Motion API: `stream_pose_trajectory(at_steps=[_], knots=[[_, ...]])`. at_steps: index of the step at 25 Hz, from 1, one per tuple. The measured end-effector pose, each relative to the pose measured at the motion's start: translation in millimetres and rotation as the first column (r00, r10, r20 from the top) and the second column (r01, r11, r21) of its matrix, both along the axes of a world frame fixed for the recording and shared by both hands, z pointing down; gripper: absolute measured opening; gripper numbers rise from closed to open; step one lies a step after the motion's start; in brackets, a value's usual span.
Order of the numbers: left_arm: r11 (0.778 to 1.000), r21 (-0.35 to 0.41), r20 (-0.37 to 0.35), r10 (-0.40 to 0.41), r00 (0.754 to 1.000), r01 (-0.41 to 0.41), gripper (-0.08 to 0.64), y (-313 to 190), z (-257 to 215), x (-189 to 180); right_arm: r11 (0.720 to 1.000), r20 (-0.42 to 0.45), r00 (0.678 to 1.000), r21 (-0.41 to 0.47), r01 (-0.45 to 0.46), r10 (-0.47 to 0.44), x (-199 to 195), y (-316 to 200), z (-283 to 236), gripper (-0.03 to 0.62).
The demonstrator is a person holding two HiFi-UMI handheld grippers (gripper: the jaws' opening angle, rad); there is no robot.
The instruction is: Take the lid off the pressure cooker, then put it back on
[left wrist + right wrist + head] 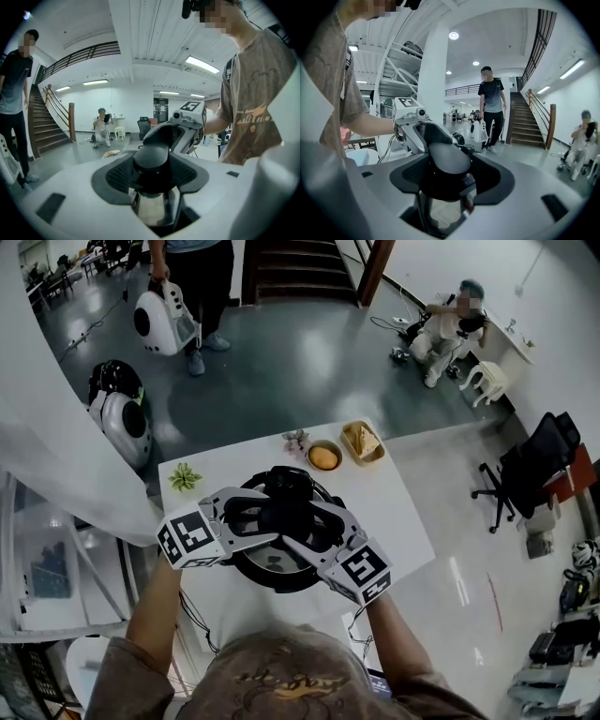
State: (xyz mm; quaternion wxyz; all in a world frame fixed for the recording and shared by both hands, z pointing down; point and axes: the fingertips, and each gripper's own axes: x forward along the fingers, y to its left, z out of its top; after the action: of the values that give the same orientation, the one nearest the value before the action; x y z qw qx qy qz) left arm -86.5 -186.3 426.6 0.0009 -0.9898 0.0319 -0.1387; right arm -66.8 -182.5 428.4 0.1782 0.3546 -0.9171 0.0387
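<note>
On the white table (398, 512), the left gripper (251, 517) is clamped on a black side handle (152, 159) of the round black-and-steel pressure cooker (281, 576). The cooker stands mid-table, mostly covered by both tools. The right gripper (317, 527) is closed on the opposite black handle (447, 161). Whether the lid is seated cannot be made out.

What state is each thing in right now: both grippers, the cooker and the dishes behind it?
left gripper: jaws shut on the black handle.
right gripper: jaws shut on the black handle, facing the left gripper.
pressure cooker: upright on the table; lid looks still on, though the grippers cover much of it.
orange bowl: upright, filled.
yellow basket: upright, food inside.
</note>
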Motion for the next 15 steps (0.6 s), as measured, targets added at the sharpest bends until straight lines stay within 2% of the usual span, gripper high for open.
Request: stream_pose_trajectory(at_steps=[6,15], knots=[[0.997,0.003,-0.002,0.075,0.997,-0.075,0.245,2.8,-0.3,0.9,0.997,-0.001,0.997,0.007,-0.080,0.080,0.5,4.7,0.3,0.285],[0.995,0.009,0.000,0.102,0.995,-0.102,0.250,3.1,-1.2,2.2,0.994,-0.004,0.994,0.009,-0.108,0.108,1.3,5.3,-0.4,0.285]])
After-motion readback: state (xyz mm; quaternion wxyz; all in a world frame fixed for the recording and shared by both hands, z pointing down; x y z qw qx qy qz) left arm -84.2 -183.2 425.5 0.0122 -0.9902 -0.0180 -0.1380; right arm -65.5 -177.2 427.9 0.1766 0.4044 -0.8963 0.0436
